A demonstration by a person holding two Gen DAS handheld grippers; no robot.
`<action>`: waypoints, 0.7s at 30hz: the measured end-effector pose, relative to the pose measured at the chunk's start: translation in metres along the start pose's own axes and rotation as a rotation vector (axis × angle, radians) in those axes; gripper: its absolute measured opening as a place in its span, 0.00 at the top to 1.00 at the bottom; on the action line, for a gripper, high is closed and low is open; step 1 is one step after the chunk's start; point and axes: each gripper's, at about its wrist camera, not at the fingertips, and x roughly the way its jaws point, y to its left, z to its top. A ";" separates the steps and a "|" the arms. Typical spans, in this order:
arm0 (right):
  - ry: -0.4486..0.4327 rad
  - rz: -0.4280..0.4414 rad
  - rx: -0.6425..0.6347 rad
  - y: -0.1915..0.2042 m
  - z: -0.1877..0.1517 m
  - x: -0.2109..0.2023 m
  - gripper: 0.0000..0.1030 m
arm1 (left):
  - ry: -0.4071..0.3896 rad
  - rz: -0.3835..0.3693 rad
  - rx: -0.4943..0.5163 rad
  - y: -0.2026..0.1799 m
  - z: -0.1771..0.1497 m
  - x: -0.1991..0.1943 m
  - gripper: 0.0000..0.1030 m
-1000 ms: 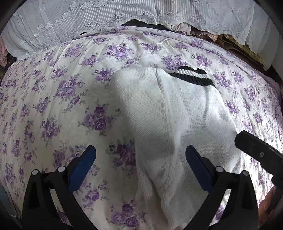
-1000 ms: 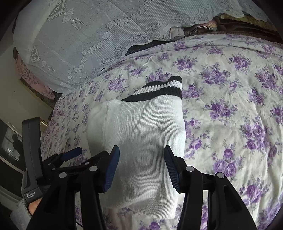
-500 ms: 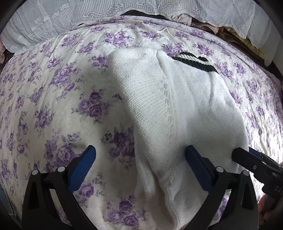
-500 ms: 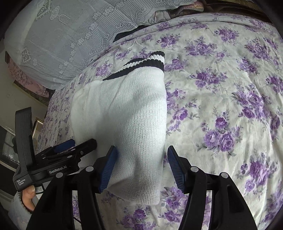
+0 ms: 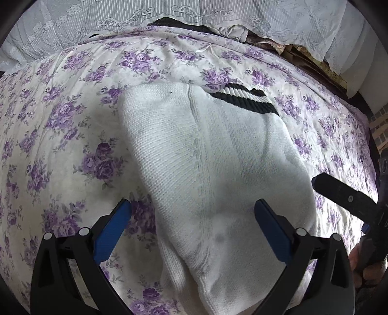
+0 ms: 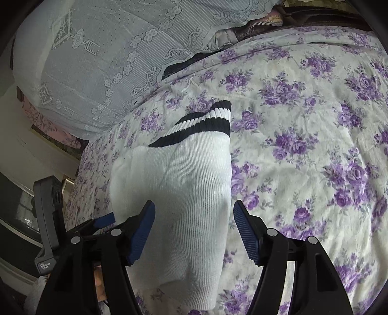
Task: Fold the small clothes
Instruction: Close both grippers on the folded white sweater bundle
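Note:
A folded white knit garment (image 5: 218, 157) with a black-and-white striped rib band (image 5: 245, 98) at its far end lies on the purple-flowered bedspread (image 5: 72, 145). My left gripper (image 5: 191, 229) is open, its blue pads either side of the garment's near left edge, holding nothing. My right gripper (image 6: 192, 230) is open and empty, straddling the garment's (image 6: 179, 193) near right edge. The striped band (image 6: 201, 123) points away from me. The left gripper's body (image 6: 51, 218) shows at the left of the right wrist view; the right gripper's finger (image 5: 344, 198) shows at the right of the left wrist view.
A white lace cover (image 5: 169, 14) drapes over piled things along the far edge of the bed. Dark and pinkish fabrics (image 6: 254, 24) peek from under it. The bed's left edge drops off beside pale furniture (image 6: 29, 155). Flowered bedspread (image 6: 315, 145) stretches to the right of the garment.
Both grippers dipped close over the garment half a second ago and have now drawn back a little. The garment lies as before. Both grippers stay open.

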 end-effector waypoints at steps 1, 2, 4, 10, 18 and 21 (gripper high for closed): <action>0.000 0.006 -0.001 0.000 0.003 0.002 0.34 | 0.004 -0.007 -0.004 0.000 0.000 0.002 0.04; 0.000 0.010 -0.003 0.000 0.006 0.004 0.34 | 0.009 -0.018 -0.010 0.001 0.001 0.004 0.04; 0.005 0.017 -0.004 0.000 0.011 0.010 0.33 | 0.017 -0.049 -0.023 0.003 0.001 0.008 0.04; 0.020 0.040 0.011 -0.004 0.018 0.025 0.26 | 0.041 -0.151 -0.047 0.006 0.000 0.018 0.05; 0.050 0.053 0.035 -0.014 0.026 0.046 0.25 | 0.067 -0.304 -0.095 0.022 -0.005 0.029 0.05; 0.073 0.062 0.053 -0.019 0.027 0.058 0.25 | 0.077 -0.321 -0.092 0.026 -0.004 0.036 0.04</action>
